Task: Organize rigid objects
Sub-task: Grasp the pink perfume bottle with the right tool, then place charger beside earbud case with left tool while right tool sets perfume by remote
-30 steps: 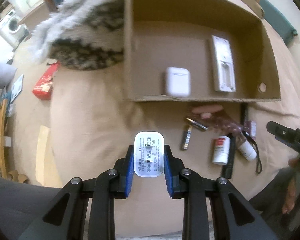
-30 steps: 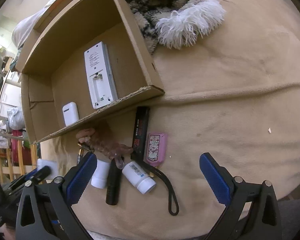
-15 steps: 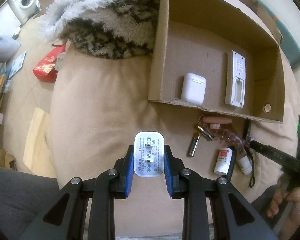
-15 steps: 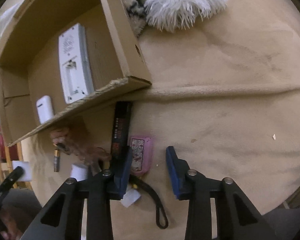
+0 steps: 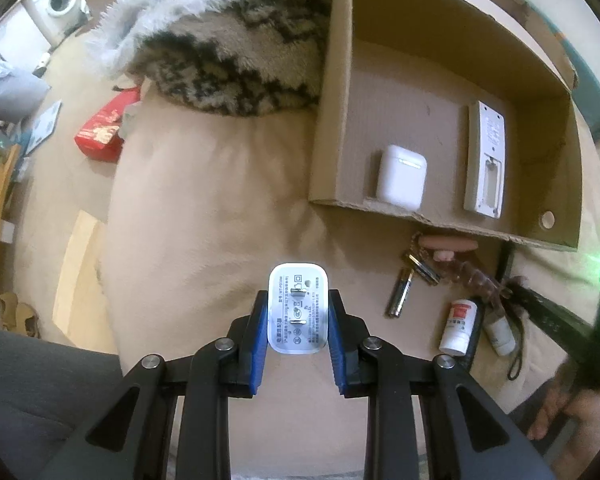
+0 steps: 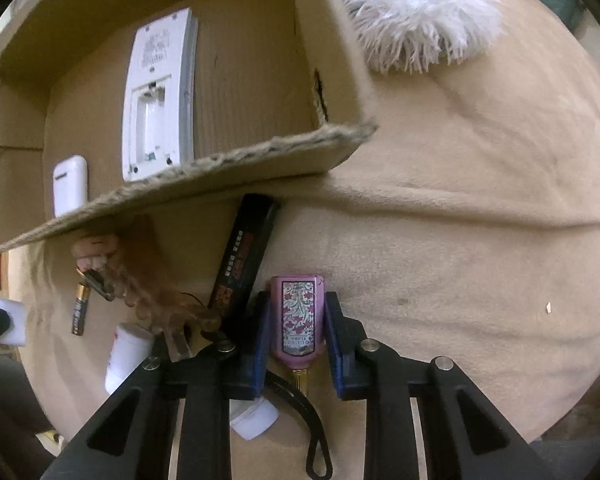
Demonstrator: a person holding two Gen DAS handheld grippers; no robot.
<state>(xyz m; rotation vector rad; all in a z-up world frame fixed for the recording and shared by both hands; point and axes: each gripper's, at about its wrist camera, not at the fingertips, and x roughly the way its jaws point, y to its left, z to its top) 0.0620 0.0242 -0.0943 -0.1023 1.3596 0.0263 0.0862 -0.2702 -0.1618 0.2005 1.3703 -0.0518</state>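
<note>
Right gripper [image 6: 295,328] jaws closing around the small pink floral glass bottle [image 6: 298,322], likely slippery, gripped mid-body; left gripper [image 5: 298,320] clamps the white plastic charger plug [image 5: 298,309]

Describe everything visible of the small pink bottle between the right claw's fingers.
The pink bottle is small and flat, glossy, with a floral label in pink and white and a gold neck facing the camera. It lies on the beige blanket beside a long black box. The right claw is closing, blue pads at both its sides.
</note>
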